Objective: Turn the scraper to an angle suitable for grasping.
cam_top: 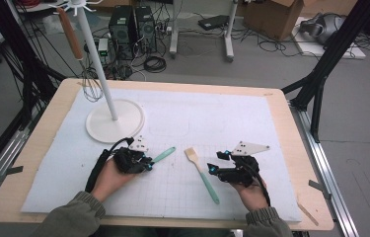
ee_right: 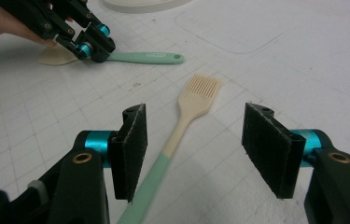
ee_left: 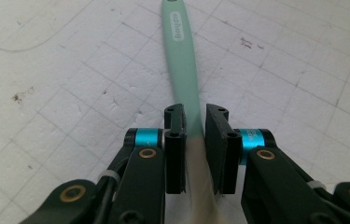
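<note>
1. The left gripper (ee_left: 195, 122) has its jaws closed on the spatula (ee_left: 182, 65), where mint handle meets cream blade; the handle's white lettering is illegible.
2. The right gripper (ee_right: 196, 140) is open, its jaws straddling the pastry brush (ee_right: 182, 121).
3. Both lie mid-mat (cam_top: 222, 113), on the bench (cam_top: 281, 123), away from its edges.

We hold our left claw (cam_top: 149, 165) nearly closed and our right claw (cam_top: 214, 165) spread wide, both low near the counter's (cam_top: 291, 148) front edge.
</note>
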The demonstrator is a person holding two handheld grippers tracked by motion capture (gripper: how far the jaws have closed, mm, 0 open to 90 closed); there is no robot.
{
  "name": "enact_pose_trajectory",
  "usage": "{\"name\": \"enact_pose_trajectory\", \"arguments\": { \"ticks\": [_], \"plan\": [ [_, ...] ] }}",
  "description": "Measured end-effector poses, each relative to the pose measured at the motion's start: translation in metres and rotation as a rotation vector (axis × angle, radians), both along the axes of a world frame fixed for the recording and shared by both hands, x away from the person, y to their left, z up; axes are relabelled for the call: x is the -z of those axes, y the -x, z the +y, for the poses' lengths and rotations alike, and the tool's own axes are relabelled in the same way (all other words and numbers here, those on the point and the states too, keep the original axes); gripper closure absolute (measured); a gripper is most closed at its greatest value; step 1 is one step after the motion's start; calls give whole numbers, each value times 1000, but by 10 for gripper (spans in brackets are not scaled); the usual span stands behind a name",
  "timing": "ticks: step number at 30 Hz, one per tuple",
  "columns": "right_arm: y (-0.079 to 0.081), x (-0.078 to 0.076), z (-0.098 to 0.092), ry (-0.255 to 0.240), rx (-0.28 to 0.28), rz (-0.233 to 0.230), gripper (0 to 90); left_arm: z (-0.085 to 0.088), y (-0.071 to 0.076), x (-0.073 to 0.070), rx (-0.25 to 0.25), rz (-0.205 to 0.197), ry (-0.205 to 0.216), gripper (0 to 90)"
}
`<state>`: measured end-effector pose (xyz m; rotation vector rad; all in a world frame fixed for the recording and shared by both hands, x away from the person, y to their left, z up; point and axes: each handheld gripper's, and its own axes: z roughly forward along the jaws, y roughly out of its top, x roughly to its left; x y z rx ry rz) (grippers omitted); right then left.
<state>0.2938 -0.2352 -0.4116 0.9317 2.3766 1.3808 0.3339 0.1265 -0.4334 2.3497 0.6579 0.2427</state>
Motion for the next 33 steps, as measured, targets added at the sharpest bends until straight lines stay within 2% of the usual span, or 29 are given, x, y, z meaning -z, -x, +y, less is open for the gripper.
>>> {"name": "enact_pose_trajectory", "arguments": {
  "ticks": [3,9,13,33],
  "plan": [
    [0,0,0,-1,2,3,401,0,0,0,-3,3,4,787],
    [1,3,1,-7,-1,13,401,-3,4,-1,7,-35,-24,798],
    [0,4,1,-14,-4,15,400,-2,2,-1,10,-17,-15,802],
    [1,5,1,-15,0,17,387,-1,2,-2,9,-15,-10,802]
  ]
}}
